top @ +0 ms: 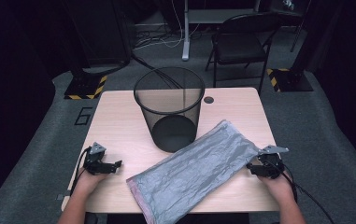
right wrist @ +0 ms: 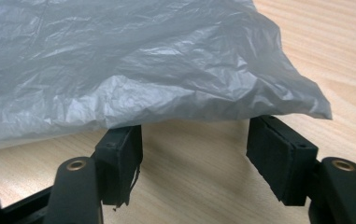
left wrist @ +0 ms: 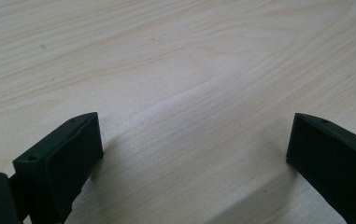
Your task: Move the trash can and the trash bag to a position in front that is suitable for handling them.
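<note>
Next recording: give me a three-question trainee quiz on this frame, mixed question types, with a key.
1. True or false: the grey plastic bag lies inside the mesh wastebasket.
2. Which gripper has its jaws at the bag's edge? A) left gripper B) right gripper
3. What lies between the left gripper's jaws?

Key:
1. False; it lies flat on the table, in front of the basket.
2. B
3. Bare wooden tabletop; the jaws stand wide apart.

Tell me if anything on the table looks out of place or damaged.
Nothing looks damaged or spilled. The grey plastic bag lies crumpled and diagonal on the table, its far corner beside the upright wire wastebasket. Both grippers sit open.
</note>
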`<state>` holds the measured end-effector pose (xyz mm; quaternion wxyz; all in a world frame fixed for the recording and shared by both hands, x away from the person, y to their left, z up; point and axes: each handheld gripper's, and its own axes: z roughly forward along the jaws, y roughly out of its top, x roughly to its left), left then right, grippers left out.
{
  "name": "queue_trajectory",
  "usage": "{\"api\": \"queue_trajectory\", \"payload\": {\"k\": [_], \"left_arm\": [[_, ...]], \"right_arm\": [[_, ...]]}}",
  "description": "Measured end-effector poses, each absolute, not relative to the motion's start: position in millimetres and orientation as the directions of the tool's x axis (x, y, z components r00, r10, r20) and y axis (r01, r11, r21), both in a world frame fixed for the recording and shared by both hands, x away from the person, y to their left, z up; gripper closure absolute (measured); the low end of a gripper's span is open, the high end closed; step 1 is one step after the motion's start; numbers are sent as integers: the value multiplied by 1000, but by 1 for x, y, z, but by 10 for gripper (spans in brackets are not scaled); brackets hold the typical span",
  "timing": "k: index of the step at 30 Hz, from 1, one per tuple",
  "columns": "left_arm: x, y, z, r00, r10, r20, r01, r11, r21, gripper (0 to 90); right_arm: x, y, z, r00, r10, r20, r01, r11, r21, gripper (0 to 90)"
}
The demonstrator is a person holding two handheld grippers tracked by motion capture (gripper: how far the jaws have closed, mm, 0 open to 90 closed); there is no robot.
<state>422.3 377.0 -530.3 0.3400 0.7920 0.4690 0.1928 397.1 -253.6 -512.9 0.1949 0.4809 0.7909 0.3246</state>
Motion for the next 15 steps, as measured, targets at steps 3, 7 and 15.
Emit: {"api": "queue_trajectory", "payload": {"k": [3,7,15], "left_arm": [[422,376,-530,481,877,-10,613,-328,719,30],[422,376,-530,483,875,-12,611,-327,721,30],[419,375,-530,486,874,-14,611,-328,720,31]], "right_arm": [[397,-256,-511,-450,893,10,634,312,708,360],[394,-260,-507,-425,905,22,635,280,720,366],[380,-261,-486,-400,916,33,577,224,786,373]]}}
